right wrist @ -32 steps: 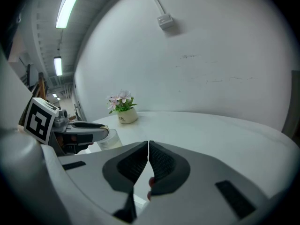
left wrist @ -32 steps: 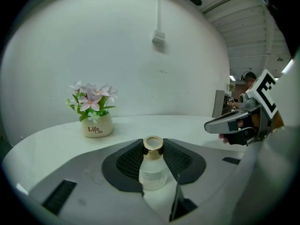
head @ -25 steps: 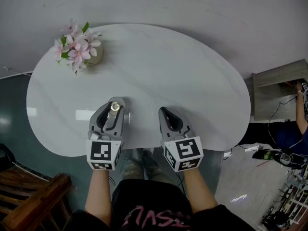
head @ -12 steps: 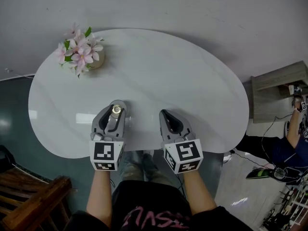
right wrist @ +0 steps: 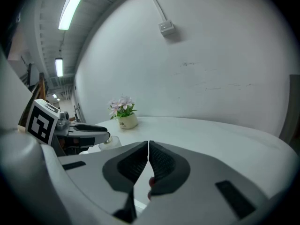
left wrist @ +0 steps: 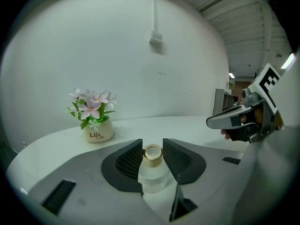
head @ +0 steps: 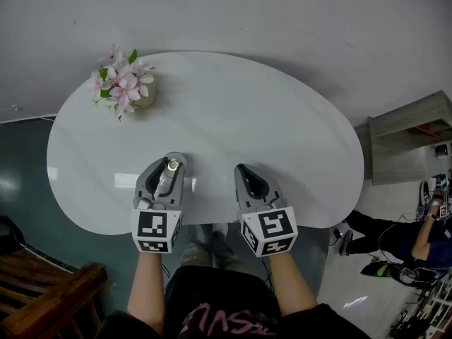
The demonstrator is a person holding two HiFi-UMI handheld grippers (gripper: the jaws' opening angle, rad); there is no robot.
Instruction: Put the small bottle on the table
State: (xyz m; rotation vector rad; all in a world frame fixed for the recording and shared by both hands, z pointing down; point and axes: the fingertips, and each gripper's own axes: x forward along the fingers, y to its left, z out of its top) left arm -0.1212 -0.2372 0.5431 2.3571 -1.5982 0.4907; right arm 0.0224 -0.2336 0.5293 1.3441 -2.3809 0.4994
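A small frosted glass bottle with a gold neck stands upright between the jaws of my left gripper, which is shut on it over the near edge of the white oval table. In the head view the left gripper is left of centre at the table's front. My right gripper is beside it to the right, shut with nothing between its pads. From the right gripper view the bottle shows at the left gripper's tip.
A small cream pot of pink flowers stands at the table's far left; it shows too as the pot and the pot. A grey wall lies behind the table. A wooden bench is at lower left, a shelf unit at right.
Both grippers sit slightly farther in over the table than before. The left stays shut on the bottle. A person at the far right has moved lower.
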